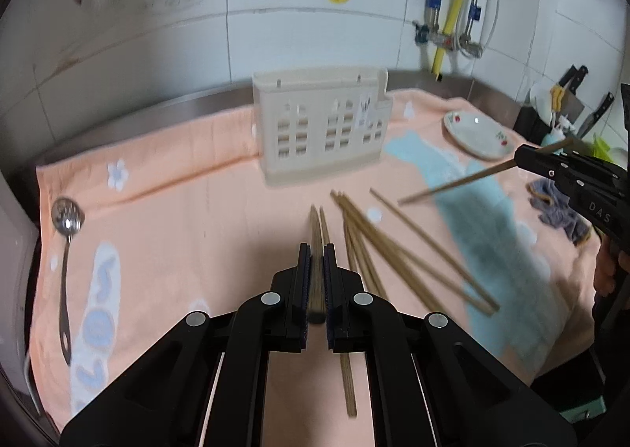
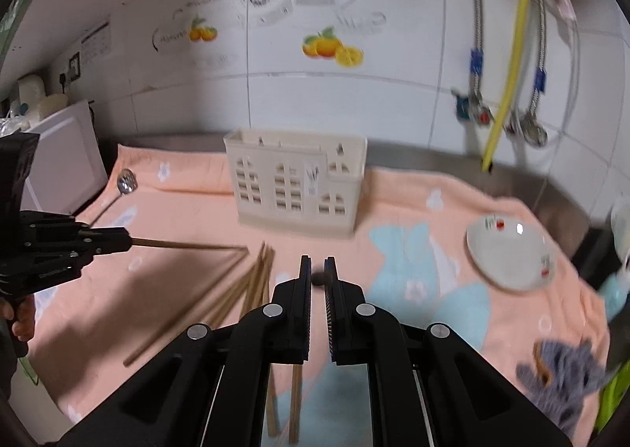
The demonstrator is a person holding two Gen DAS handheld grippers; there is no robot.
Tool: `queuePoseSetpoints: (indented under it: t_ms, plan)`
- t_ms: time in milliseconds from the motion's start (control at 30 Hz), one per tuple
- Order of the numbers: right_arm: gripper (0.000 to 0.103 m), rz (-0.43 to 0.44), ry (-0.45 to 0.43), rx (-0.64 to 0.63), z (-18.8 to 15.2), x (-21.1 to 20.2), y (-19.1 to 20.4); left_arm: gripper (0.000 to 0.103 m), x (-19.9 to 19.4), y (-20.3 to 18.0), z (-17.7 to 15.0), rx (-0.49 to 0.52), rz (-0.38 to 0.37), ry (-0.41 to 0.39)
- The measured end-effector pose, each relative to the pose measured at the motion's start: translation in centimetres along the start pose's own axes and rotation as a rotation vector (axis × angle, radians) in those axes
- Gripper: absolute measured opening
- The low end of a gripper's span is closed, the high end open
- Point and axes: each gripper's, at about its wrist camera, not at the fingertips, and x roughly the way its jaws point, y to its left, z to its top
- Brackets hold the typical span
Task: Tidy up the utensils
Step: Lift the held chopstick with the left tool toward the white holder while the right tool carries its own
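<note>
1. Holding item one: your left gripper (image 1: 317,250) is clamped on a single wooden chopstick (image 1: 315,234), which runs out past the tips toward 12 o'clock.
2. Your right gripper (image 2: 318,262) is likewise closed on a second chopstick (image 2: 319,277); only its dark end shows between the fingers. In the left wrist view the same stick (image 1: 453,183) pokes out of that gripper toward 8 o'clock, clear of the cloth.
3. Loose chopsticks (image 1: 378,246): a fanned bundle lying on the towel at 3 o'clock of your left gripper, tips gathered at the far end.
4. Utensil holder (image 1: 323,128): cream plastic caddy with window cut-outs, standing upright at 12 o'clock, beyond the bundle.
5. Slotted spoon (image 1: 67,234): metal, flat on the towel at 9 o'clock, well apart from the chopsticks.
6. Towel (image 1: 177,218): peach with blue patterns, covering the counter.
7. Plate (image 2: 512,254): white, small flower print, at 2 o'clock of the right gripper.
8. Grey cloth (image 2: 567,372): crumpled at 4 o'clock.
</note>
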Motion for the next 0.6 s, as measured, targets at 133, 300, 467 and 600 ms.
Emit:
queuePoseSetpoints:
  t_ms: [133, 300, 467, 600]
  plan:
    - [0.007, 0.028, -0.018, -0.025, 2.9, 0.0, -0.5, 0.005, -0.5, -0.3, 3.1, 0.017, -0.007, -0.034]
    - [0.007, 0.07, -0.031, -0.049, 6.8, -0.2, -1.1, 0.005, -1.3, -0.9, 8.0, 0.052, -0.01, -0.082]
    - [0.007, 0.096, -0.046, -0.062, 10.8, -0.4, -1.9, 0.005, -2.7, -1.4, 12.1, 0.08, -0.006, -0.137]
    - [0.007, 0.091, -0.072, -0.083, 13.8, -1.0, -2.4, 0.005, -4.4, -1.9, 15.1, 0.107, 0.012, -0.195]
